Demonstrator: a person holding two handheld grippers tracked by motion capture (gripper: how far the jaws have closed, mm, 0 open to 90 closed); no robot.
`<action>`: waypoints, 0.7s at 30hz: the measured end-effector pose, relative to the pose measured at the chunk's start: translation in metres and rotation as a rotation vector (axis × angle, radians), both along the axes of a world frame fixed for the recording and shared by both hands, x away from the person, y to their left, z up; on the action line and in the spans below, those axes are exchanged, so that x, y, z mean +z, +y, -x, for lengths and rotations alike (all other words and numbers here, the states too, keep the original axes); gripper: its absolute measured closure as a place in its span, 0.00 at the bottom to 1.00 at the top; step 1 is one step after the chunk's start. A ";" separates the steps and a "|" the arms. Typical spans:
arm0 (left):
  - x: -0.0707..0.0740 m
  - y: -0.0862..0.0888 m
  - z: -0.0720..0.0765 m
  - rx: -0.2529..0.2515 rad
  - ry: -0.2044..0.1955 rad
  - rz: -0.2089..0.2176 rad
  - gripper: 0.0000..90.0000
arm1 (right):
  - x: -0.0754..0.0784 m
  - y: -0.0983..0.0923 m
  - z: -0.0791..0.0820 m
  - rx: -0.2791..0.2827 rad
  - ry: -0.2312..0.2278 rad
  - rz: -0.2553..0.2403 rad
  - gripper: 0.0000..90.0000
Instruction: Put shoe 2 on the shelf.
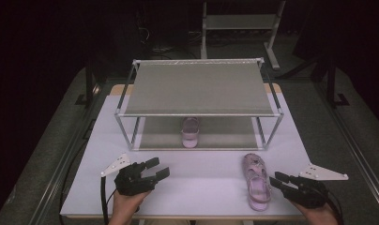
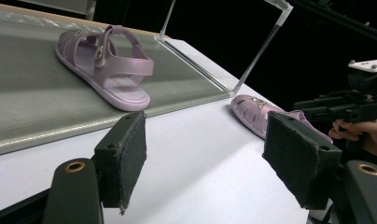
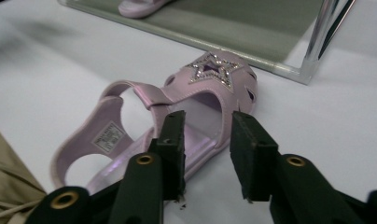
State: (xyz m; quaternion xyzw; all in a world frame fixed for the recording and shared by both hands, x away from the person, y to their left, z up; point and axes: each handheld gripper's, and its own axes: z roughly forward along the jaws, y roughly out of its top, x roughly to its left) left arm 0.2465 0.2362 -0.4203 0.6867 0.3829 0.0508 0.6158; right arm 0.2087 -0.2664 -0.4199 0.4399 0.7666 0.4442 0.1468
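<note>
Dark surroundings closed in around a white tabletop (image 1: 201, 183) on which a two-tier metal-framed shoe rack (image 1: 199, 89) stood toward the far side, its grey shelves stretched between silver posts. On the lower shelf (image 2: 32, 93) of that rack one pink sandal (image 1: 190, 131) lay, its buckled strap and heel end nearest in the left gripper view.

A second sandal (image 1: 256, 182), the same pale pink with a glittering star on its toe, lay on the bare tabletop in front of the rack's right corner post, toe toward the rack and heel toward the person. The right tongs (image 1: 275, 178), held in the person's right hand at the near right edge, sat just beside this sandal at its outer side. In the right gripper view the two black jaws stood a narrow way apart, the left pad over the sandal's sole edge near the side strap and the right pad over bare tabletop beside it; neither pad pressed on the shoe, and nothing was gripped.

The left tongs (image 1: 157, 168) rested low over the near left part of the tabletop, well apart from both sandals, pointing toward the right. Their jaws stood wide, with only white tabletop between the pads (image 2: 130, 154).
</note>
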 end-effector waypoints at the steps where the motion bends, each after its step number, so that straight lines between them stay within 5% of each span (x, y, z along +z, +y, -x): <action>1: 0.000 0.000 0.000 -0.001 0.001 0.000 0.33 | 0.001 -0.001 0.001 0.002 -0.001 -0.014 0.70; 15: 0.000 0.002 0.000 0.001 0.000 0.003 0.33 | 0.007 0.004 0.008 0.056 0.012 -0.114 0.55; 21: 0.000 0.001 0.000 -0.001 0.000 0.000 0.33 | 0.003 0.016 0.006 0.070 0.054 -0.089 0.61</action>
